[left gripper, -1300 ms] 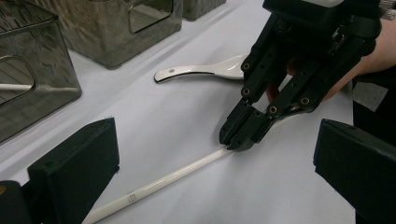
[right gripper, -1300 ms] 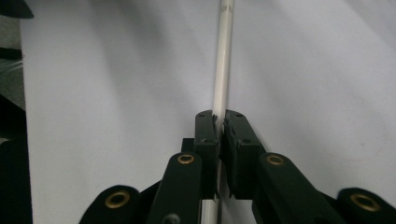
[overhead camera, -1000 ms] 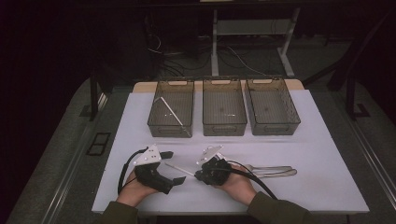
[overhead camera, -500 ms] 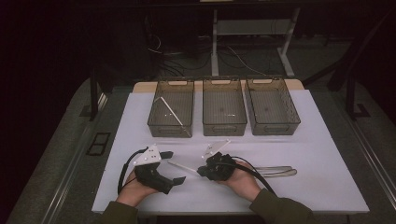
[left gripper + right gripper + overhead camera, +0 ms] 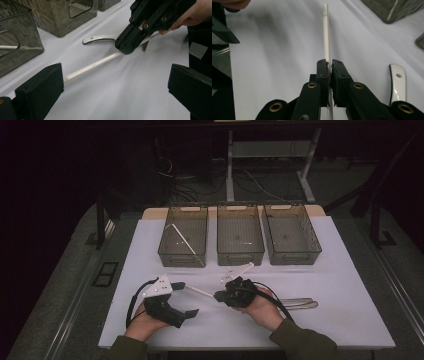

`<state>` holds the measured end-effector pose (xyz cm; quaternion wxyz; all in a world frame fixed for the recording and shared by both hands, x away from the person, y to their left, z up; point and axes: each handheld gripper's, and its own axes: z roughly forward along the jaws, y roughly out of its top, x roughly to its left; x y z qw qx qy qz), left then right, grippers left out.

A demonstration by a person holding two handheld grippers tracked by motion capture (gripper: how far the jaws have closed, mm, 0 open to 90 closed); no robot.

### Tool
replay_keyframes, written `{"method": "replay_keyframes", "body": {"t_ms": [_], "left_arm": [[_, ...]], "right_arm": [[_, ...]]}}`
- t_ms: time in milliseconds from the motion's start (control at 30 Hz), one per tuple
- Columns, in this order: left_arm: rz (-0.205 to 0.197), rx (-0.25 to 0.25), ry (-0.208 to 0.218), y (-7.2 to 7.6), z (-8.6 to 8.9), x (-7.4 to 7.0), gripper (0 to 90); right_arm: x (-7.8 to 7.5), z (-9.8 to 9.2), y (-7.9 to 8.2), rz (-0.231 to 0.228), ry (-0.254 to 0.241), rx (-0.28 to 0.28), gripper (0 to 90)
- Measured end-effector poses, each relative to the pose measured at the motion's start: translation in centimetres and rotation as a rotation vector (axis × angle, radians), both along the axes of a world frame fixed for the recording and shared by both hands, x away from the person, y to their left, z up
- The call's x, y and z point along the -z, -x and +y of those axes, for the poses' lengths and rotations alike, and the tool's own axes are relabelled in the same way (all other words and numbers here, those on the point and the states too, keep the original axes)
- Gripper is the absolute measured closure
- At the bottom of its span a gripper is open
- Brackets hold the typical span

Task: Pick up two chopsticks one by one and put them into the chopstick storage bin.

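Note:
A thin white stick [image 5: 201,291] is clamped at one end by my right gripper [image 5: 220,296], just above the white table [image 5: 340,285]. In the right gripper view the jaws of the right gripper [image 5: 329,65] are shut on the stick [image 5: 326,32], which runs straight ahead. My left gripper [image 5: 186,298] rests at the front left, open and empty. The stick's free end [image 5: 92,66] reaches toward its left jaw, and beyond it the right gripper [image 5: 130,47] is seen on the stick.
Three smoky clear bins stand in a row at the back: the left bin [image 5: 183,237] holds another white stick [image 5: 184,240], then come the middle bin [image 5: 240,236] and right bin [image 5: 292,234]. Cutlery [image 5: 300,303] lies right of my right hand, with a white handle [image 5: 397,82] close by.
My right gripper has risen a little and drifted away from the table's front edge, taking the white stick with it. The left gripper has stayed put.

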<state>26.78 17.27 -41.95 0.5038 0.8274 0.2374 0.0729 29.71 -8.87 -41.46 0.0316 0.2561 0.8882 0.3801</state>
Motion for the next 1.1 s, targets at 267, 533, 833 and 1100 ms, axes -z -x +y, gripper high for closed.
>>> {"method": "replay_keyframes", "body": {"t_ms": [267,533,833,1100], "left_arm": [[-0.002,0.0,-0.004,-0.1,0.0,0.0,0.0],[-0.004,0.001,-0.003,-0.1,0.1,0.0,0.0],[0.003,-0.002,0.005,-0.1,0.0,0.1,0.0],[0.006,0.002,0.01,-0.2,-0.1,0.1,0.0]], "right_arm": [[-0.8,-0.6,-0.6,-0.013,-0.021,0.026,84.8],[-1.9,-1.2,-1.4,-0.026,-0.04,0.049,84.8],[-3.3,-1.7,-2.9,-0.044,-0.071,0.095,84.7],[-5.2,-1.1,-4.9,-0.067,-0.076,0.138,84.8]]}}
